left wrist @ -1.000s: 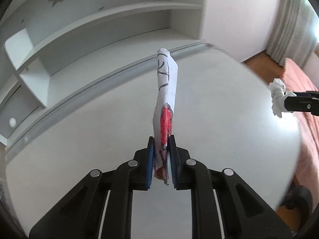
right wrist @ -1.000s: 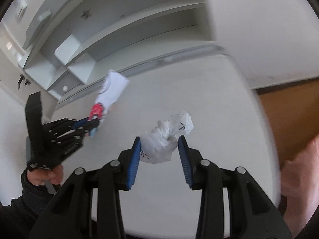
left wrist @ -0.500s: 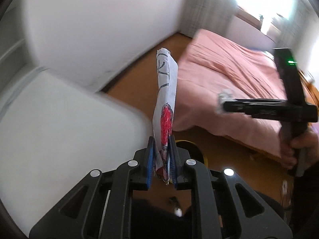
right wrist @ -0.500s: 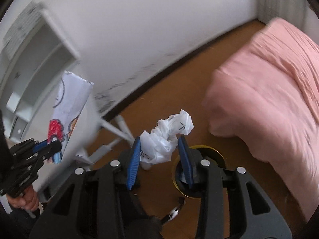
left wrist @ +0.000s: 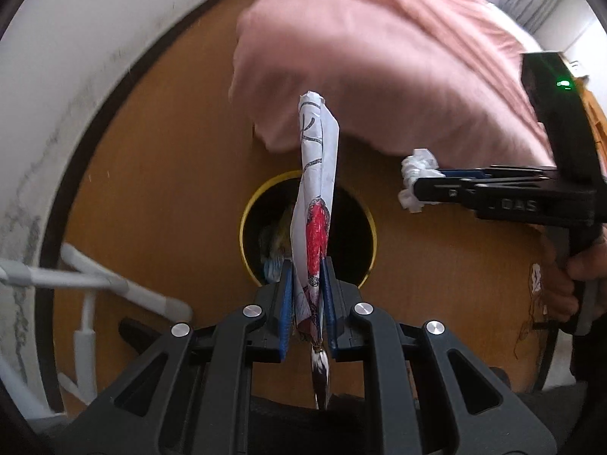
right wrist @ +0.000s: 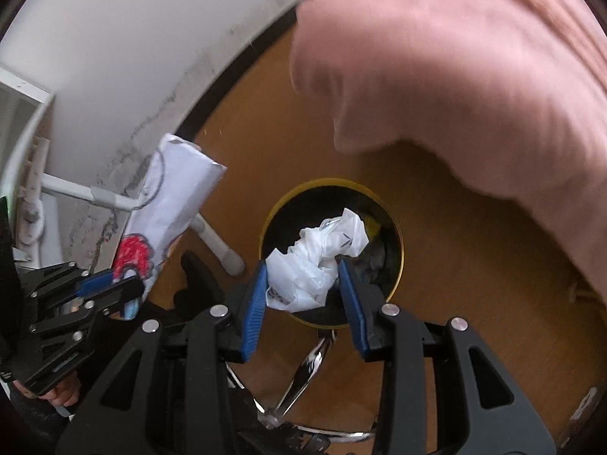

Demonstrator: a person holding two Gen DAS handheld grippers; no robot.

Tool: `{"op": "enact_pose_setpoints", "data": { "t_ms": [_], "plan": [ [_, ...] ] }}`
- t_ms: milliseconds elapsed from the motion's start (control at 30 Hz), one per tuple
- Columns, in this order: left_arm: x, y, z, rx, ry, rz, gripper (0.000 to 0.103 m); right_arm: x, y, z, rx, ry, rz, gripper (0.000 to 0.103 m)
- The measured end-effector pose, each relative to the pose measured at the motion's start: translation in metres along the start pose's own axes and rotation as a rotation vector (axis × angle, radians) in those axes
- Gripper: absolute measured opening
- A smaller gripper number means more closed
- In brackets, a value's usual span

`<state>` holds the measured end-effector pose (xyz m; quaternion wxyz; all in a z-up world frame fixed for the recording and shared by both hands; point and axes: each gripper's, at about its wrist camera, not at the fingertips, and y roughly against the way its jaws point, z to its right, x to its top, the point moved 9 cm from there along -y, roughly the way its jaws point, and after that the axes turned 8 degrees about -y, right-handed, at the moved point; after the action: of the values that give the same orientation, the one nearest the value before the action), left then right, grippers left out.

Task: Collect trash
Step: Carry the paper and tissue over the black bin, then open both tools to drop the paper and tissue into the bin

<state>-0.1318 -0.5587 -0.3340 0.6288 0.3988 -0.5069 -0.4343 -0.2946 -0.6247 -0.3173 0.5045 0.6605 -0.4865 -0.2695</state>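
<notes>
Two grippers now hovering over yellow-rimmed bin point(right wrist: 399, 261) instead of bench: left gripper point(left wrist: 306, 295) jaws pinching folded drawing point(left wrist: 316, 189), right gripper point(right wrist: 301, 295) jaws clamping crumpled plastic bag point(right wrist: 315, 261); nearing drop.

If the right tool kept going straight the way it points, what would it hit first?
Probably the open bin on the floor: the right tool, gripping a crumpled plastic bag, points down into it. Depth is unclear.
</notes>
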Motion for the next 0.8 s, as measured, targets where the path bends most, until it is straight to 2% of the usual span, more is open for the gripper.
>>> {"op": "enact_pose_setpoints", "data": {
  "t_ms": [133, 233, 433, 533, 567, 600, 667, 700, 800],
  "plan": [
    [-0.016, -0.037, -0.008, -0.022, 0.021, -0.086, 0.014, -0.014, -0.034, 0.012, -0.015, -0.004, -0.076, 0.038],
    [-0.021, -0.052, -0.009, -0.036, 0.023, -0.119, 0.014, -0.022, -0.047, 0.016, -0.011, -0.005, -0.108, 0.038],
    [-0.015, -0.065, -0.004, -0.038, 0.030, -0.134, 0.015, -0.020, -0.051, 0.015, -0.005, -0.004, -0.118, 0.039],
    [-0.007, -0.063, -0.005, -0.040, 0.023, -0.124, 0.019, -0.015, -0.051, 0.014, 0.003, 0.004, -0.107, 0.042],
    [-0.008, -0.063, -0.004, -0.038, 0.023, -0.122, 0.024, -0.013, -0.050, 0.014, 0.008, 0.009, -0.103, 0.049],
    [-0.007, -0.063, -0.004, -0.034, 0.020, -0.119, 0.035, -0.012, -0.047, 0.013, 0.009, 0.011, -0.094, 0.053],
    [-0.003, -0.056, -0.003, -0.025, 0.004, -0.101, 0.050, -0.007, -0.040, 0.009, 0.013, 0.015, -0.072, 0.068],
    [0.002, -0.049, -0.001, -0.022, -0.004, -0.090, 0.055, -0.004, -0.037, 0.006, 0.017, 0.019, -0.064, 0.070],
    [0.006, -0.033, -0.002, -0.003, -0.018, -0.071, 0.058, 0.002, -0.023, -0.001, 0.017, 0.028, -0.035, 0.071]
  ]
}}
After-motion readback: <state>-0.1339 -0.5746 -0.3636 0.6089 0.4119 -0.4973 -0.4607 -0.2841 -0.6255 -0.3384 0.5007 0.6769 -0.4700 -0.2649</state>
